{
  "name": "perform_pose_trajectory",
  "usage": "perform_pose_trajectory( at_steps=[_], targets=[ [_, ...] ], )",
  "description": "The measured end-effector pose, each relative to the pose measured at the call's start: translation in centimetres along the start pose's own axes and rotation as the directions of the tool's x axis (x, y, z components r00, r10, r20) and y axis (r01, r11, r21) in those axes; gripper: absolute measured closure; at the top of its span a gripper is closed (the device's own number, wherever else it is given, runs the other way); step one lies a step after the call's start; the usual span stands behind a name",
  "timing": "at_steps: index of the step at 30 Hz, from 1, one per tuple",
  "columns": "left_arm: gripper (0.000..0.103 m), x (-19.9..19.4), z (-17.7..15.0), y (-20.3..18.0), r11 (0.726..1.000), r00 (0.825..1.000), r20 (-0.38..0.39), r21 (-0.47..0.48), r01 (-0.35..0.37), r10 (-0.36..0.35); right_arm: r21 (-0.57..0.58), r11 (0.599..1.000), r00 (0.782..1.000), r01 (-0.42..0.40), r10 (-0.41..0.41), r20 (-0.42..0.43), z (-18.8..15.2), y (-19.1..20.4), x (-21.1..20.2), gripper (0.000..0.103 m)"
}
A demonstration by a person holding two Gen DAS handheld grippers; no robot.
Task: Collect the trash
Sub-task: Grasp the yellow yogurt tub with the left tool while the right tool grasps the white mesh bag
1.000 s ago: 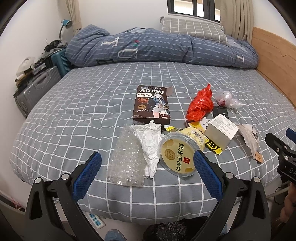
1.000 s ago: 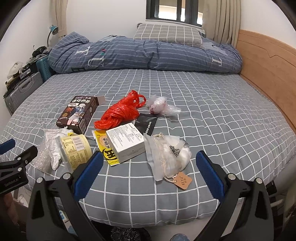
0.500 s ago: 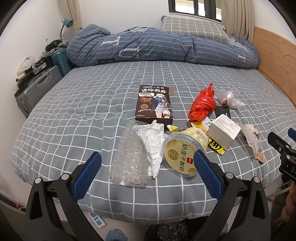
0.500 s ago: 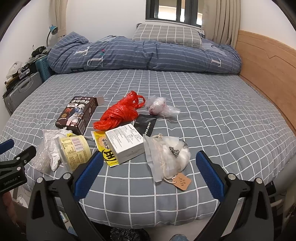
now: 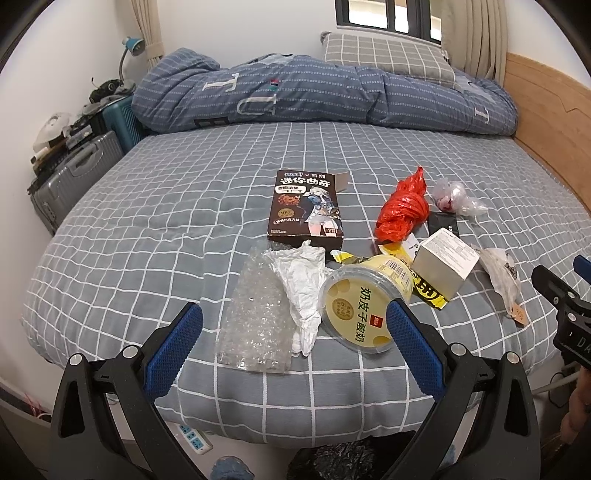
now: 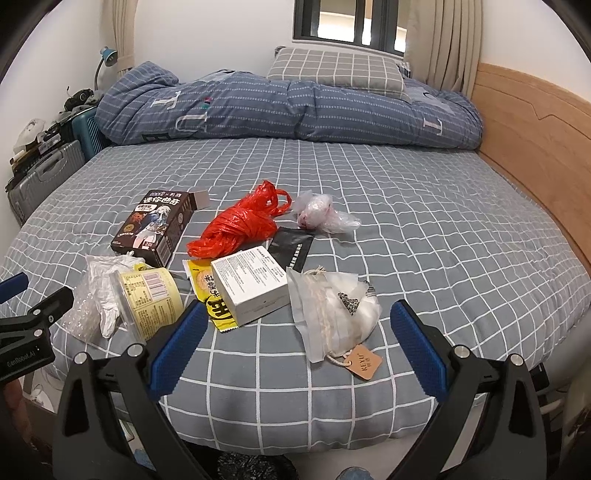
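Bed (image 5: pixel 147 229) edge, both grippers wide.

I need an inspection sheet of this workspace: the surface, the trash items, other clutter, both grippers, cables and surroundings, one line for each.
Surface: bed with grey checked sheet, trash grouped near the front edge.
Job's things: bubble wrap, white crumpled paper, yellow cup on its side, brown box, red bag, white box, yellow wrapper, black packet, clear bag, tagged pouch.
Clutter: folded quilt, pillow.
Grippers: left gripper open, empty; right gripper open, empty.
Cables: power strip on the floor.
Surroundings: suitcases, lamp, wooden headboard, window.
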State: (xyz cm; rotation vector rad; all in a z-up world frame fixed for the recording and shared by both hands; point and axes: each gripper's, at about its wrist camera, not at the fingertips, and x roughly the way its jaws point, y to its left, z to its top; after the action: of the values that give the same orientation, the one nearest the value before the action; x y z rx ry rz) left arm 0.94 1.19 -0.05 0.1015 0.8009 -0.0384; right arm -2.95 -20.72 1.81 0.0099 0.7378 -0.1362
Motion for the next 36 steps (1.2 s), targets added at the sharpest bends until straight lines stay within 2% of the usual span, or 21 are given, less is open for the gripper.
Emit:
perform_pose_trajectory(
  at_steps=[18,22,27,36],
  targets=[
    [0.006,-0.3,0.2,0.5,1.000,1.000,0.003,-0.007,-0.016,0.016,-0.003,1.000,1.000,-0.015,0.015,0.000,0.1,0.6,0.2,0.008],
    [0.006,0.0,0.3,0.2,1.000,1.000,-0.004,0.021,-0.009,0.009,-0.013,1.000,1.000,-0.019,0.019,-0.009,0.2,0.7,1.0,0.008],
    [0.006,1.5,0.4,-0.5,0.998,0.998,-0.037,0.040,0.056,-0.054,-0.019,1.000,0.998,0.016,-0.018,-0.057,0.3,-1.2,3.2,0.008],
    [0.006,4.2,0.6,-3.5,0.990,0.991,-0.099,0.101,0.096,-0.086,0.019,0.998,0.988,0.063,-0.060,-0.140,-0.1,-5.2,7.0,0.010]
  ],
)
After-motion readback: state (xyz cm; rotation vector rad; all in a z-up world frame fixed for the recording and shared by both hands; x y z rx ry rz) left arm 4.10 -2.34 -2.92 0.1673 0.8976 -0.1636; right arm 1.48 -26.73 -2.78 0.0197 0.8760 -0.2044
